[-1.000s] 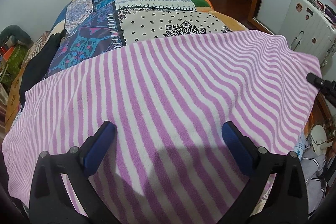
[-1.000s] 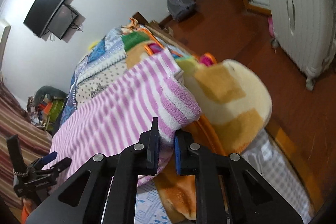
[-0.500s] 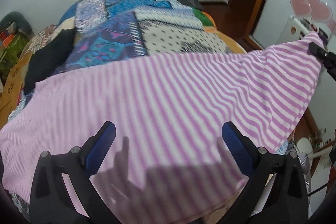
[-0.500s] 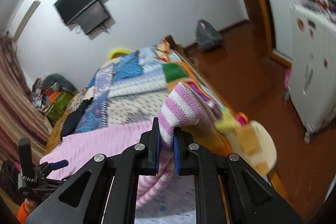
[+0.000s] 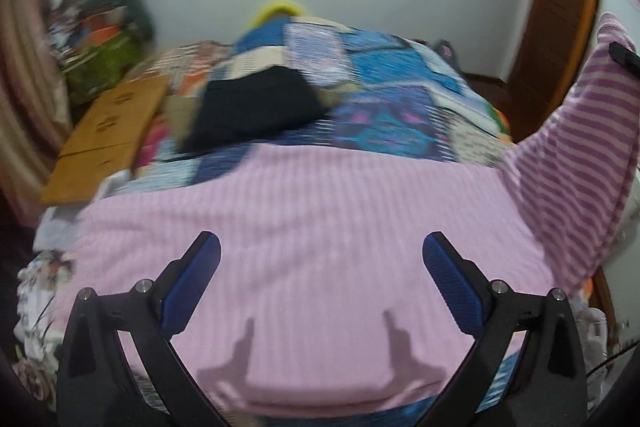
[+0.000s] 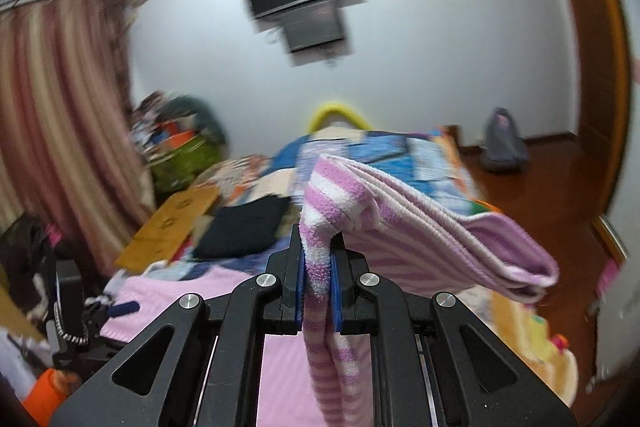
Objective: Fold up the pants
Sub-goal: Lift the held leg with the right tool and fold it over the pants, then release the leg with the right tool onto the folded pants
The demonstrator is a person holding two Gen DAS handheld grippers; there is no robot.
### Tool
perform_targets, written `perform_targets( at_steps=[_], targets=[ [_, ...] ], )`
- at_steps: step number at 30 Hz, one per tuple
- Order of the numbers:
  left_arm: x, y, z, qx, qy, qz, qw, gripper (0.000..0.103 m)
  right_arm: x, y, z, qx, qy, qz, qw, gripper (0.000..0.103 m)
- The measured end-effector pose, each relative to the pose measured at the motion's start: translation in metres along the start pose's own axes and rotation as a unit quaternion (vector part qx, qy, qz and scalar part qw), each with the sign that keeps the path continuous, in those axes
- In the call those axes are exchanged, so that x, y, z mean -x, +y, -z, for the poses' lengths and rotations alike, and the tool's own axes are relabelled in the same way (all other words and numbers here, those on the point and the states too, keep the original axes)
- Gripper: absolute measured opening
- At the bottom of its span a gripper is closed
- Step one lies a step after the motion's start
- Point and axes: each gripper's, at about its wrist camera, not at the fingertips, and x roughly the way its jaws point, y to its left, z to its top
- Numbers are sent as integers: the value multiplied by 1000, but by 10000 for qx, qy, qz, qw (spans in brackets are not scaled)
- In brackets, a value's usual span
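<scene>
Pink-and-white striped fleece, the pants (image 6: 320, 267), is seen clamped at one end between the blue pads of the right gripper (image 6: 318, 301) at the lower centre of the right wrist view, the fabric pinched tight and a folded length draped off to the right. In the left wrist view, the left gripper (image 5: 320, 279) is held with its fingers spread wide and empty above the pink cloth, which fills the middle of that frame across the bed (image 5: 380, 99); the lifted end is seen rising at the right edge. Farther up, a dark garment (image 5: 256, 111) is laid on the patchwork cover. The fold is judged barely begun: one end is raised, nothing is yet laid over or squared.
</scene>
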Motion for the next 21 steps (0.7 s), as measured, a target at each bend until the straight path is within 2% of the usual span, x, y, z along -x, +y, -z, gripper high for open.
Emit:
perform_targets(
  at_steps=[3,5,9,12,15,18,20,21],
  targets=[
    [16,55,11,360,-80,-313,9988,103,-29,46,6,289,302,-404,9983,9],
    [23,87,20,622,-67,-466,9970,103,-53,78,21,472,621,-715,9944,9],
    [27,136,44,1083,78,-702,9916,103,-105,129,76,659,1472,-1249,9790,9],
    [22,151,58,1233,221,-773,9891,103,-143,151,129,726,2242,-1449,9610,9],
    [13,157,68,1226,371,-801,9885,103,-167,153,167,755,2774,-1313,9487,11],
    [7,153,71,1063,423,-843,9899,103,-166,143,169,587,2791,-1375,9486,14],
    [3,147,67,947,413,-813,9913,103,-163,142,163,473,2930,-1444,9440,24],
    [0,143,63,919,394,-762,9921,103,-161,138,156,492,2917,-1444,9443,26]
  ],
)
